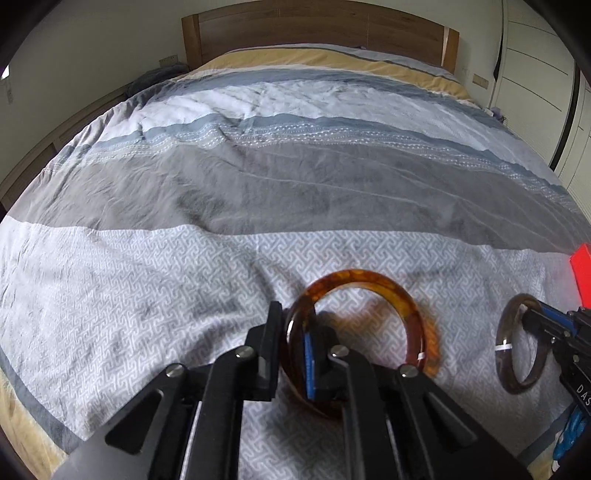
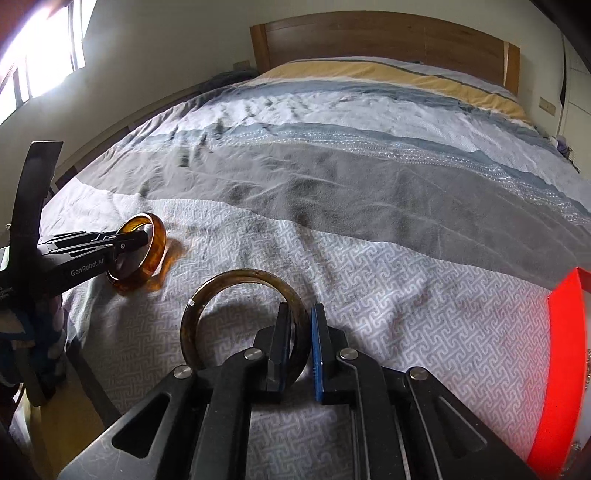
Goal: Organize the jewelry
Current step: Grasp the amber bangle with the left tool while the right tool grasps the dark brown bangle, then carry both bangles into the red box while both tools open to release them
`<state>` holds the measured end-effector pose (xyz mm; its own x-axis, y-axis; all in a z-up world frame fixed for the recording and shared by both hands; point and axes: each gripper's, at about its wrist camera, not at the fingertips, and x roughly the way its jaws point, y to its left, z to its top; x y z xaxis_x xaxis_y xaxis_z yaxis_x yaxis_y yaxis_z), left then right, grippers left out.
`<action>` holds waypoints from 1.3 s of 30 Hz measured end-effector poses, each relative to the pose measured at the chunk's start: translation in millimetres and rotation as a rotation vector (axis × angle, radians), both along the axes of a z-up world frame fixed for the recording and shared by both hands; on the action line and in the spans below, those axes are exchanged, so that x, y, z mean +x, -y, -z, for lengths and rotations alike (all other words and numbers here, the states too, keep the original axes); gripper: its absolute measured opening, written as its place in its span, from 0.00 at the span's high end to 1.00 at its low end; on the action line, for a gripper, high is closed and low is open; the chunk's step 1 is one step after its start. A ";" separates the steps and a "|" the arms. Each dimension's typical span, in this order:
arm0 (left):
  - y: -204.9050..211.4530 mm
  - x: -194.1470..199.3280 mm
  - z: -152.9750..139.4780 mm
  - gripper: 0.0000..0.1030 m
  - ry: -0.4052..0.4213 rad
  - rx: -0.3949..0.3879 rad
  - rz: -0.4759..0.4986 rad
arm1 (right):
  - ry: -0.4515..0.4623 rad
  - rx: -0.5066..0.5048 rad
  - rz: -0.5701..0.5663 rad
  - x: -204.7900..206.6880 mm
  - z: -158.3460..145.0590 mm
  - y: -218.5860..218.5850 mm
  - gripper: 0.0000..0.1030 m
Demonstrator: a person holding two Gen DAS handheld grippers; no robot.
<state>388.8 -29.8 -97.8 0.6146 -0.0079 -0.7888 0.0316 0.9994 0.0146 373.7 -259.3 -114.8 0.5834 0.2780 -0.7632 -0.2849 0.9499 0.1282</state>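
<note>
My left gripper [image 1: 297, 314] is shut on the left rim of an amber-orange bangle [image 1: 388, 286], which stands on edge on the patterned bedspread. It also shows in the right wrist view [image 2: 157, 243], held by the left gripper [image 2: 142, 236]. My right gripper [image 2: 300, 312] is shut on the right rim of a dark brown bangle [image 2: 240, 275], which is upright on the bed. In the left wrist view that bangle [image 1: 504, 332] and the right gripper [image 1: 528, 314] are at the far right.
The grey and white striped bedspread [image 1: 258, 184] covers the whole bed, with a wooden headboard [image 1: 317, 33] at the far end. A red box [image 2: 561, 369] sits at the right edge, also glimpsed in the left wrist view [image 1: 583, 269]. White cupboards [image 1: 535, 74] stand at the right.
</note>
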 end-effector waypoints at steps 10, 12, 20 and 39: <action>11.0 -57.4 -51.8 0.92 0.042 0.043 0.035 | 0.080 0.040 0.062 -52.9 -63.8 23.7 0.90; 15.1 -70.1 -64.0 0.92 0.051 0.051 0.046 | 0.093 0.044 0.076 -66.5 -76.8 31.6 0.90; 48.5 -111.5 -104.6 0.92 0.079 0.047 0.103 | 0.140 0.044 0.175 -123.9 -118.2 89.0 0.90; 299.5 -97.7 -88.5 0.91 0.027 -0.036 0.434 | 0.077 -0.083 0.408 -133.4 -89.9 288.9 0.90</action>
<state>291.2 -329.3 -9.3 0.5686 -0.2969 -0.7672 0.4487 0.8936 -0.0133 240.4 -548.2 -24.9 0.6892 -0.0478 -0.7230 0.1105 0.9931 0.0397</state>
